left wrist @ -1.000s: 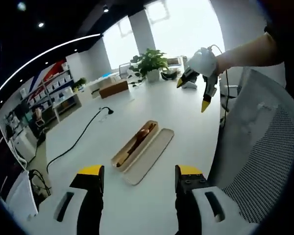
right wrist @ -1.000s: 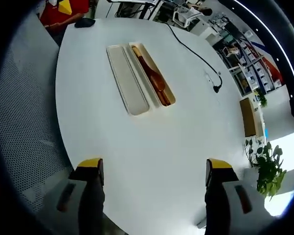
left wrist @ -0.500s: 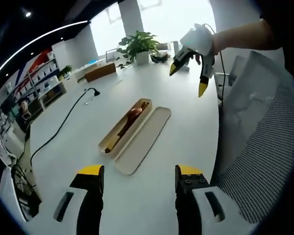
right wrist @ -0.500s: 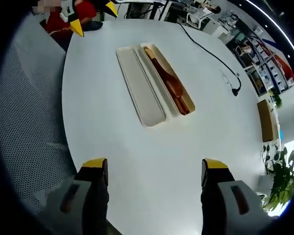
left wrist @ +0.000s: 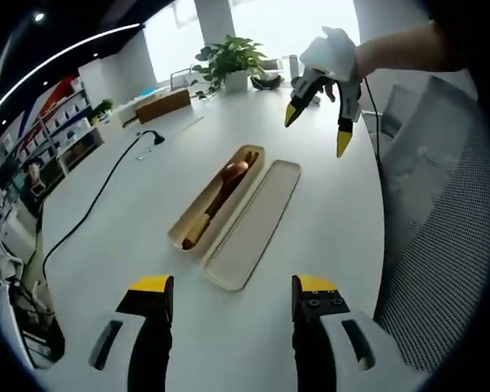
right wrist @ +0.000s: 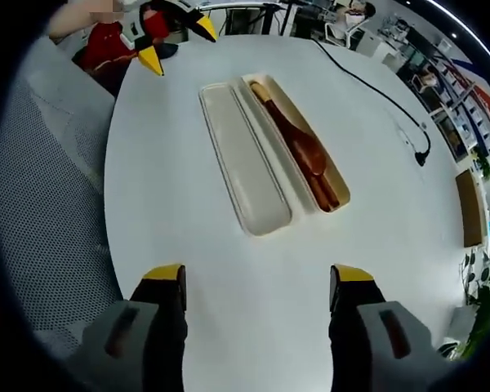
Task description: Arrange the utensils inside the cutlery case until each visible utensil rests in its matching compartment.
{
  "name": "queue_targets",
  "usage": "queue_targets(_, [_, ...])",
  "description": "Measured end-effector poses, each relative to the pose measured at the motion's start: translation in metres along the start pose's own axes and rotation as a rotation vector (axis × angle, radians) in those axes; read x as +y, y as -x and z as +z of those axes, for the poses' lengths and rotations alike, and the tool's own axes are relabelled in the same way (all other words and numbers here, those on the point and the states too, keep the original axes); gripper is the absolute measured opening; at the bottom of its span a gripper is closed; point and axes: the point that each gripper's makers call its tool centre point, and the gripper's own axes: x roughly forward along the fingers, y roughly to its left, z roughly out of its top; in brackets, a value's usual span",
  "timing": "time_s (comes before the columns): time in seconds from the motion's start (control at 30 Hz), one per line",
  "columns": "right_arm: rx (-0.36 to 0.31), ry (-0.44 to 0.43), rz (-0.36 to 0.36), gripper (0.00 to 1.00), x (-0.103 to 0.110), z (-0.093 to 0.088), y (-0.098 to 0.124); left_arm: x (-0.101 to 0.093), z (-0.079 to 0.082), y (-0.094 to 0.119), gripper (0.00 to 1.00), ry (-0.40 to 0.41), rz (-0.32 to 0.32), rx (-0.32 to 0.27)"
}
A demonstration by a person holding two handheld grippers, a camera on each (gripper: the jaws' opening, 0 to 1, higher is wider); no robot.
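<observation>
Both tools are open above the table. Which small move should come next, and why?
Probably lower the right tool toward the open cutlery case. The wooden utensils lie in its tray beside the empty lid, both tools hold nothing, and the left tool is farther back.

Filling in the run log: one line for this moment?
left hand-held gripper: open, empty | right hand-held gripper: open, empty | cutlery case: open, wooden utensils inside | lid: beside it

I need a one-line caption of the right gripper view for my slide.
Open right tongs above a white table, facing an open cutlery case holding wooden utensils, its lid alongside.
</observation>
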Motion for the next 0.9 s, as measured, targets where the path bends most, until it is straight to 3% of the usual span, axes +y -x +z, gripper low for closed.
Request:
queue_targets(0.1, [-0.003,0.008,0.021,0.59,-0.001,0.002,-0.005,0.001,-0.004,-0.007,0.6,-0.003,-0.016,0.015])
queue_targets(0.37, [0.007,0.027,0.056,0.63,-0.001,0.011,-0.024,-0.005,-0.006,-0.03,0.59,-0.01,-0.065,0.032])
queue_targets(0.9, [-0.006,0.085,0.134,0.57,-0.006,0.026,-0.049,0.0,-0.001,-0.061,0.57,0.016,-0.12,0.031])
